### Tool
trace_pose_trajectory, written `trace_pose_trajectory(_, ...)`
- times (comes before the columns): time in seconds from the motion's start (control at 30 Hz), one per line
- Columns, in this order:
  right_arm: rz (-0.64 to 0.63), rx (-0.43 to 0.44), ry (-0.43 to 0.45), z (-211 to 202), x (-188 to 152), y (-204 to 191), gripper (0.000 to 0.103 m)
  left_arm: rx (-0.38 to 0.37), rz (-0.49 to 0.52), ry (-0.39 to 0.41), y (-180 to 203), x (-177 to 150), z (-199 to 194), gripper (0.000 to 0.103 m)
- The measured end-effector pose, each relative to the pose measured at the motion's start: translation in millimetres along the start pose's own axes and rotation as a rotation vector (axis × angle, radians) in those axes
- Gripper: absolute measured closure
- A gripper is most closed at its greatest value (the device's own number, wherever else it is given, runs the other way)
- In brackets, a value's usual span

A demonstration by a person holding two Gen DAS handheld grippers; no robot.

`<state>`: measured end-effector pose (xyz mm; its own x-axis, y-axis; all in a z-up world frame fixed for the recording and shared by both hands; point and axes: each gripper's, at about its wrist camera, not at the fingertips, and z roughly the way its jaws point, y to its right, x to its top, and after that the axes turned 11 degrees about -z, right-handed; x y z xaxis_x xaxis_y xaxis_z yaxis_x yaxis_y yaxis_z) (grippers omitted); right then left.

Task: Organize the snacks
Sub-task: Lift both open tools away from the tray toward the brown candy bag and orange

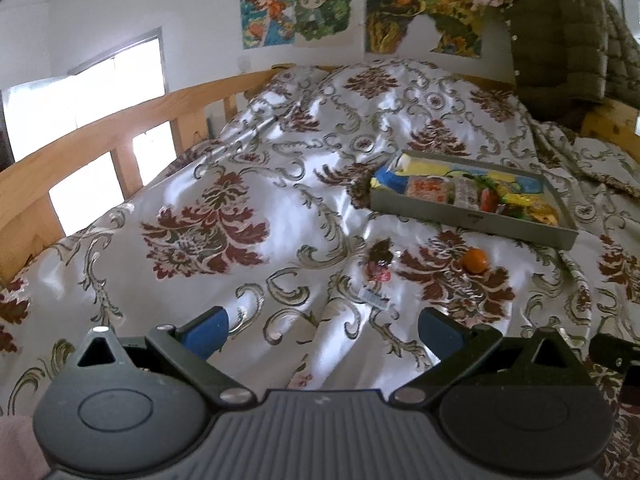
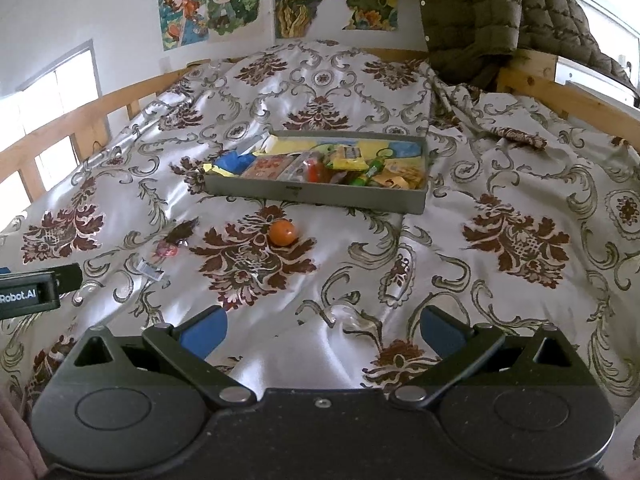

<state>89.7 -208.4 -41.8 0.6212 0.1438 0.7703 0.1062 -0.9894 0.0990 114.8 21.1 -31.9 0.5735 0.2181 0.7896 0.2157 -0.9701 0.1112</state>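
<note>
A grey tray (image 1: 472,216) (image 2: 316,193) holding several wrapped snacks lies on the patterned bedspread. In front of it sit an orange ball-shaped snack (image 1: 475,260) (image 2: 283,232) and a small clear packet with a red label (image 1: 378,280) (image 2: 164,254). My left gripper (image 1: 322,330) is open and empty, low over the bedspread, with the packet just ahead of its fingers. My right gripper (image 2: 324,330) is open and empty, nearer than the orange snack and to its right. The left gripper's side (image 2: 36,290) shows at the right wrist view's left edge.
The bed has a wooden rail (image 1: 100,148) (image 2: 72,120) on the left and another (image 2: 560,88) at the back right. A green quilted jacket (image 1: 560,40) (image 2: 480,12) hangs at the head. The bedspread (image 1: 280,200) (image 2: 500,200) is rumpled.
</note>
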Motion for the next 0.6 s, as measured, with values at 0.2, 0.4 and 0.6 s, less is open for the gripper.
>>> trace_pose_trajectory(0.2, -0.014, 0.019, -0.014, 7, 2, -3, 0.001, 0.027, -0.004, -0.041, -1, 2, 11, 0.0)
trace_pose_trajectory(0.4, -0.022, 0.037, -0.025, 16, 9, -3, 0.001, 0.033, 0.002, -0.081, 2, 6, 26, 0.0)
trace_pose_trajectory(0.6, -0.06, 0.049, -0.02, 26, 21, -2, 0.001, 0.026, 0.004, -0.108, 3, 12, 41, 0.0)
